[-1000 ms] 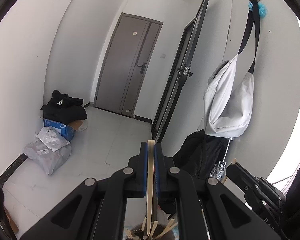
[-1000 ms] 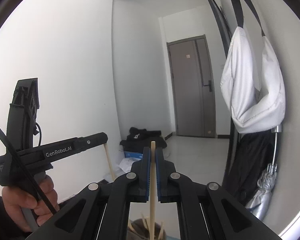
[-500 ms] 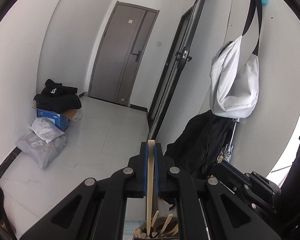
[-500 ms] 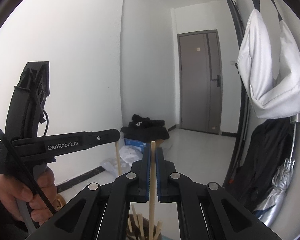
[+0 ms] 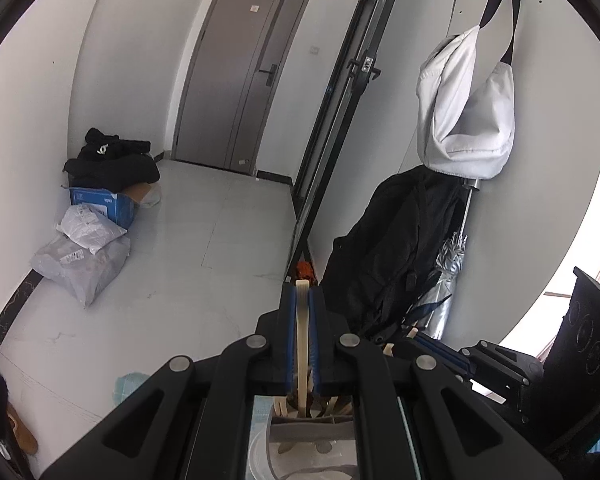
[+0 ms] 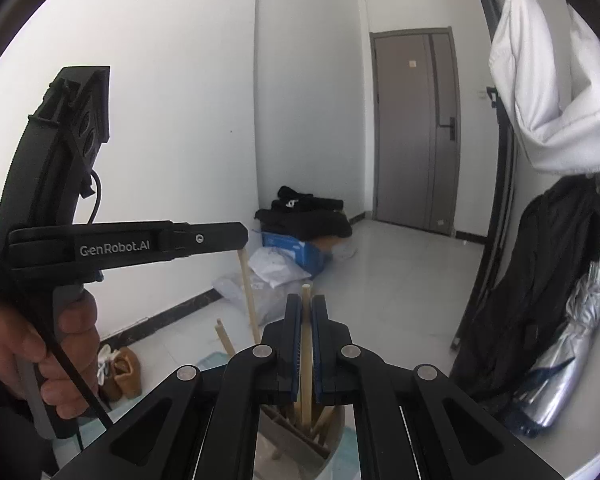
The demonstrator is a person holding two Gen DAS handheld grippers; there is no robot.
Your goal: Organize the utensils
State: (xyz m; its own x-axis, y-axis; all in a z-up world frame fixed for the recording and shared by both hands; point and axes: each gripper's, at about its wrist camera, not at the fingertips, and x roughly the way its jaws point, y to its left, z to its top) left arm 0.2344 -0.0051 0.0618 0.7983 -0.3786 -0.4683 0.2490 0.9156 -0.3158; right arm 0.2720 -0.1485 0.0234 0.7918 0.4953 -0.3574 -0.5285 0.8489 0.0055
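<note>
Left gripper (image 5: 302, 292): jaws narrow, clamped on a flat pale wooden utensil (image 5: 301, 344) held upright, its lower end down among other wooden pieces in the divided utensil holder (image 5: 312, 434) directly below. Right gripper (image 6: 307, 308): jaws narrow, clamped on a thin round wooden stick (image 6: 307, 360), upright, lower end inside the same holder (image 6: 332, 448). Several wooden handles stand tilted in its compartments; which compartment receives each held piece cannot be told. The person's hand (image 6: 24, 356) grips the left tool's handle. Background: grey door (image 5: 244, 68), white bag (image 5: 466, 108) hanging on the wall, folded umbrella (image 6: 560, 360), blue box (image 5: 100, 202) on the floor
</note>
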